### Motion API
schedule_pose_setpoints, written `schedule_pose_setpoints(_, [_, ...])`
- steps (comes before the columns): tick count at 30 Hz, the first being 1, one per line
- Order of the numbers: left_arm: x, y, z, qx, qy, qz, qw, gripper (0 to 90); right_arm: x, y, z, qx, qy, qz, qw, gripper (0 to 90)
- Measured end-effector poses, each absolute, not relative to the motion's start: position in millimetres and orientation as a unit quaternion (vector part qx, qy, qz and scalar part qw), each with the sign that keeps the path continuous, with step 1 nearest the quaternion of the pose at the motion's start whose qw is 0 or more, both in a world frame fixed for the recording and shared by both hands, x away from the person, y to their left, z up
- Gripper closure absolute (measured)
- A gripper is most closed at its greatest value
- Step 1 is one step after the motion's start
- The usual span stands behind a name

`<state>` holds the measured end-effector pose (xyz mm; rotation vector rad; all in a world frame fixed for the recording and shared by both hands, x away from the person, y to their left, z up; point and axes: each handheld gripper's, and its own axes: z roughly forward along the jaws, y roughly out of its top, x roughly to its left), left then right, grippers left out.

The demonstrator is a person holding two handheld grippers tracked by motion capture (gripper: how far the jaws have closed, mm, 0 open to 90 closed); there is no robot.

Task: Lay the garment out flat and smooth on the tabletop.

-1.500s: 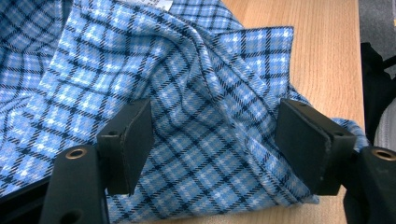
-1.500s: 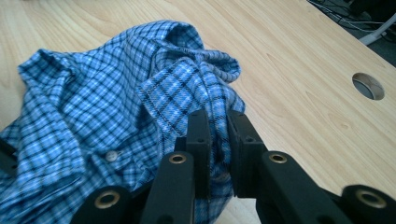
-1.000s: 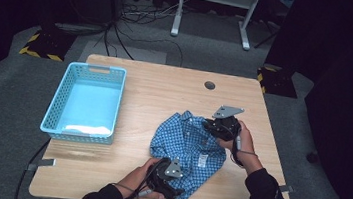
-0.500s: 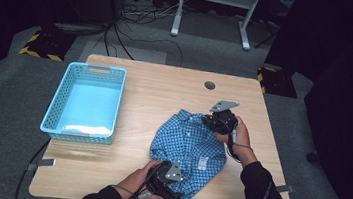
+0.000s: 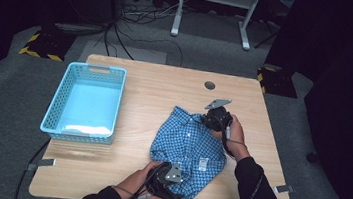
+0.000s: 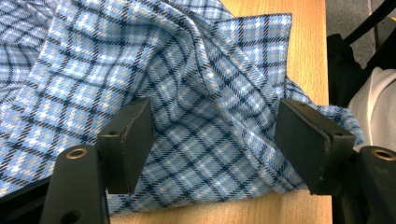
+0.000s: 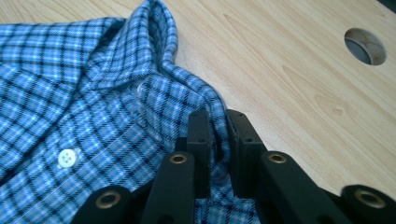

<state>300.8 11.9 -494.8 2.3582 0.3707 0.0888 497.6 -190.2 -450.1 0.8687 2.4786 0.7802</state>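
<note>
A blue checked shirt (image 5: 187, 141) lies spread on the wooden table (image 5: 155, 87), collar toward the far side. My right gripper (image 5: 214, 120) is at the collar end. In the right gripper view its jaws (image 7: 218, 135) stand nearly together, pinching a fold of the shirt (image 7: 93, 93) just beside the collar. My left gripper (image 5: 169, 177) rests at the shirt's near hem. In the left gripper view its jaws (image 6: 215, 140) stand wide apart, with loose shirt fabric (image 6: 187, 84) lying between them on the table and not squeezed.
A light blue plastic basket (image 5: 55, 111) stands at the table's left side. A round cable hole (image 5: 210, 85) is in the tabletop beyond the right gripper, also in the right gripper view (image 7: 365, 45). The table's near edge runs just behind the left gripper.
My right gripper has moved a little left and down with the collar fold in it, and the shirt lies flatter and more spread. The left gripper has stayed put.
</note>
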Motion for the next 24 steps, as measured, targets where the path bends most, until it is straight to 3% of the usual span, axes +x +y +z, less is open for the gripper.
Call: schedule_pose_setpoints(24, [302,14,-496,0.916,0.141,0.033,0.374,28.3,512,-183,-472,0.333,0.890,0.252,0.185,81.6])
